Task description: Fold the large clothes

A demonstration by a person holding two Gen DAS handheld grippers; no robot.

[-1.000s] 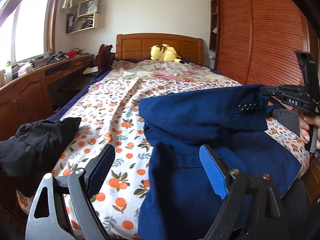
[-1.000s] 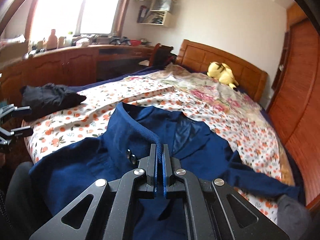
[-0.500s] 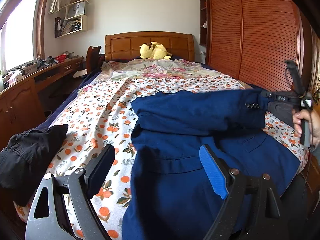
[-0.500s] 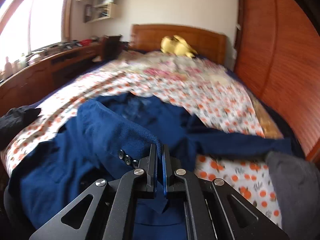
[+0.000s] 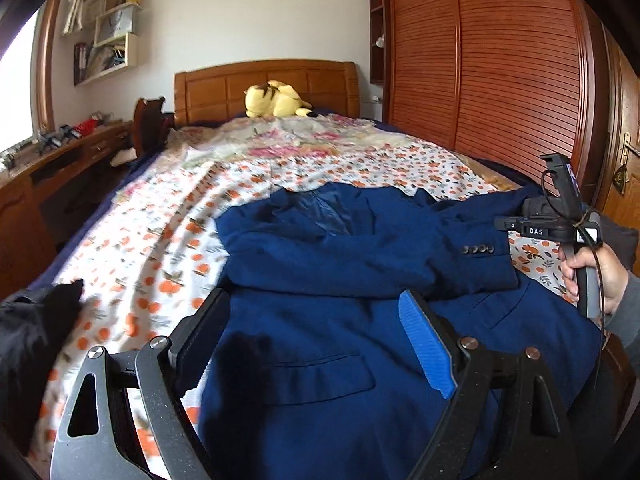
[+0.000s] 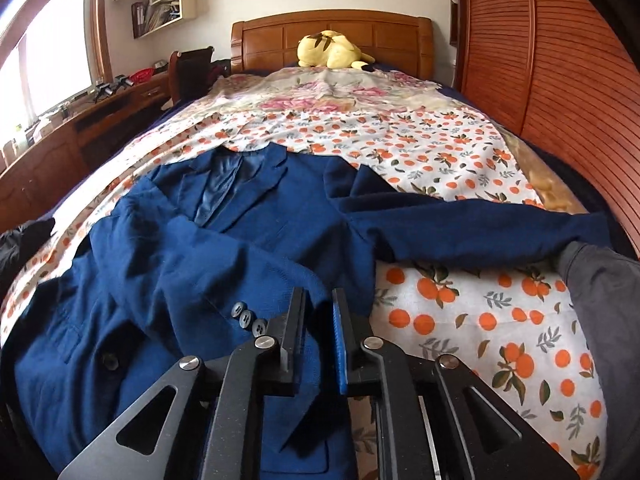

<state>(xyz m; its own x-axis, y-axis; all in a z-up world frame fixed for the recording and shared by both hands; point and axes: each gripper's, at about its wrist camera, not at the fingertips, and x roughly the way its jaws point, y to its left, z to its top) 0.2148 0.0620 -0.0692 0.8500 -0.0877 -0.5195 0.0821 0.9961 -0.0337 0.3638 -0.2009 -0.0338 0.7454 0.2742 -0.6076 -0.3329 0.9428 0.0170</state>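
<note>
A navy blue suit jacket (image 5: 340, 320) (image 6: 200, 260) lies front up on the orange-print bed sheet (image 6: 460, 320). One sleeve is folded across its chest, the buttoned cuff (image 5: 480, 250) (image 6: 248, 318) lying at the jacket's right edge. The other sleeve (image 6: 460, 232) stretches out to the right. My right gripper (image 6: 318, 294) (image 5: 516, 226) is at that cuff; its jaws are opening, with cuff cloth still in the narrow gap and the pads off it. My left gripper (image 5: 312, 300) stands wide open above the jacket's lower front, with nothing held between its fingers.
A black garment (image 5: 28, 332) (image 6: 20, 240) sits at the bed's left corner and a grey one (image 6: 600, 300) at the right edge. A yellow plush toy (image 5: 276, 100) lies by the headboard. A wooden wardrobe (image 5: 500, 80) flanks the right, a desk (image 5: 40, 184) the left.
The right gripper carried the sleeve cuff across the jacket to its right side, lowered it, and its jaws have parted. The left gripper shifted right, further over the jacket.
</note>
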